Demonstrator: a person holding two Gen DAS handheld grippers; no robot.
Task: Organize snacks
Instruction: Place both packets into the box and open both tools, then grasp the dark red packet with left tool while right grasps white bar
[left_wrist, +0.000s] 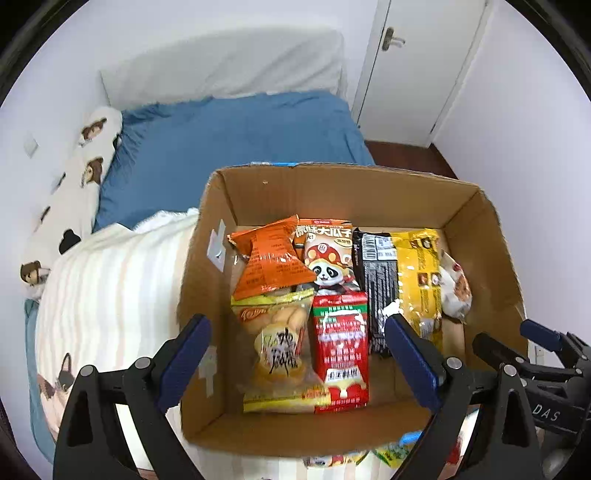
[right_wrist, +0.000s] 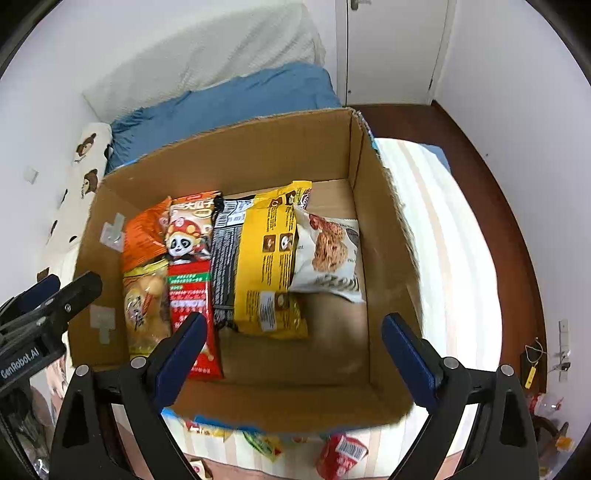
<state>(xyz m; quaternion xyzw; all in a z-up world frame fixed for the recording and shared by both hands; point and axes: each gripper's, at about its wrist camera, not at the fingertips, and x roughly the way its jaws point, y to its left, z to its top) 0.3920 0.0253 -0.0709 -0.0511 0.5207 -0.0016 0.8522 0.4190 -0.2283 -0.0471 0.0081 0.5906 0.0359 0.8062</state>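
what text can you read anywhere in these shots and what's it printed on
"GenRobot.AI": body of the left gripper, seen from the right wrist.
"DAS": body of the right gripper, seen from the left wrist; the rest is cut off.
"原味大瓜子": top of the panda snack bag.
Large brush characters on the clear bread bag: too stylised to read.
Print on the red pack, orange bag, black pack and yellow bag: too small.

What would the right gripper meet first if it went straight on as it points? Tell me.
Most likely the bare cardboard floor of the box. The right gripper is open and empty, aimed steeply down between the yellow packet and the box's right wall. Depth is hard to judge.
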